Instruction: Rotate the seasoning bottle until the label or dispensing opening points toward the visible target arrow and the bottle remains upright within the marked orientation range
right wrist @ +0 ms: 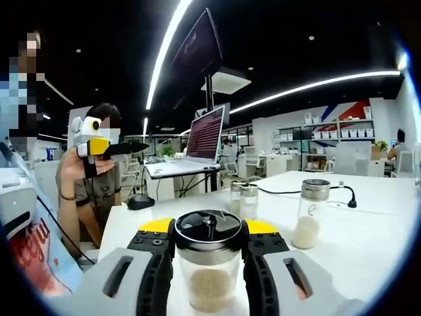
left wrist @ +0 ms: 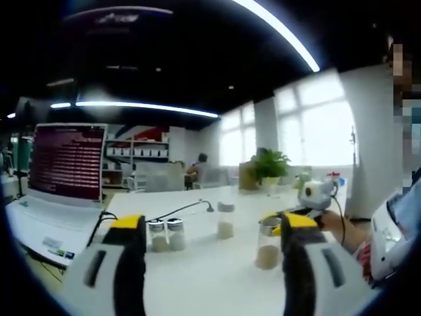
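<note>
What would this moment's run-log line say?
right gripper: shut on seasoning bottle, upright | left gripper: open, holding nothing | table: three more shakers | target arrow: not visible

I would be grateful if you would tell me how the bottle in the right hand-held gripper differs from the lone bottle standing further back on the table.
The gripped bottle has a black lid; the lone bottle has a grey one. The gripped bottle sits between the right hand-held gripper jaws; the lone bottle stands free on the table. Both are clear, upright and partly filled with pale seasoning.
</note>
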Tool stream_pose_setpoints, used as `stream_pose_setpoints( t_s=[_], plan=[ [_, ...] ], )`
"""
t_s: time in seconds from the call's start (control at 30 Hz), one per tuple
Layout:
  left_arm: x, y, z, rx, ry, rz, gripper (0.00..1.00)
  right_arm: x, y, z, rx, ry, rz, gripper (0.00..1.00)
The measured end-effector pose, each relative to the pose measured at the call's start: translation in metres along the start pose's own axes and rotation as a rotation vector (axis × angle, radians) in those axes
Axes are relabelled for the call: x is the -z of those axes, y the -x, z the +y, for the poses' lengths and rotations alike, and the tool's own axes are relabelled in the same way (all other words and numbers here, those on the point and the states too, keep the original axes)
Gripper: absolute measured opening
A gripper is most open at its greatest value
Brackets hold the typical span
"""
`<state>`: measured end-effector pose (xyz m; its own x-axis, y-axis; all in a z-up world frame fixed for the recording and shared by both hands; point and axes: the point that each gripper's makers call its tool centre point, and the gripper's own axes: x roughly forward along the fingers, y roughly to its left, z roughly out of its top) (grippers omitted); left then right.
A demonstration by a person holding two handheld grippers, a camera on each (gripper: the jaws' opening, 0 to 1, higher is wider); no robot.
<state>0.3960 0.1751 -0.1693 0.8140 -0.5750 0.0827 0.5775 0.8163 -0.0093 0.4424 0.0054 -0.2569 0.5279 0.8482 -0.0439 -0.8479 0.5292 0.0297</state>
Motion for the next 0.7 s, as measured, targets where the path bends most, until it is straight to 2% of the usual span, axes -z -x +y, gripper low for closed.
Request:
stream_pose_setpoints(
  t_s=[0.27,0.7],
  plan=[
    [0.0013,-0.0028,0.0031,-0.008,-0.005,0.006,0.90,-0.0016,-0.0019,-0.0050,0.085,-0.003,0.001,0.39],
    [-0.0027,0.0024,0.0023,0.007,-0.002,-0.010,0.89,-0.0023,-0.0031,-0.0061,0.123,-0.003,-0.032,0.39]
  ],
)
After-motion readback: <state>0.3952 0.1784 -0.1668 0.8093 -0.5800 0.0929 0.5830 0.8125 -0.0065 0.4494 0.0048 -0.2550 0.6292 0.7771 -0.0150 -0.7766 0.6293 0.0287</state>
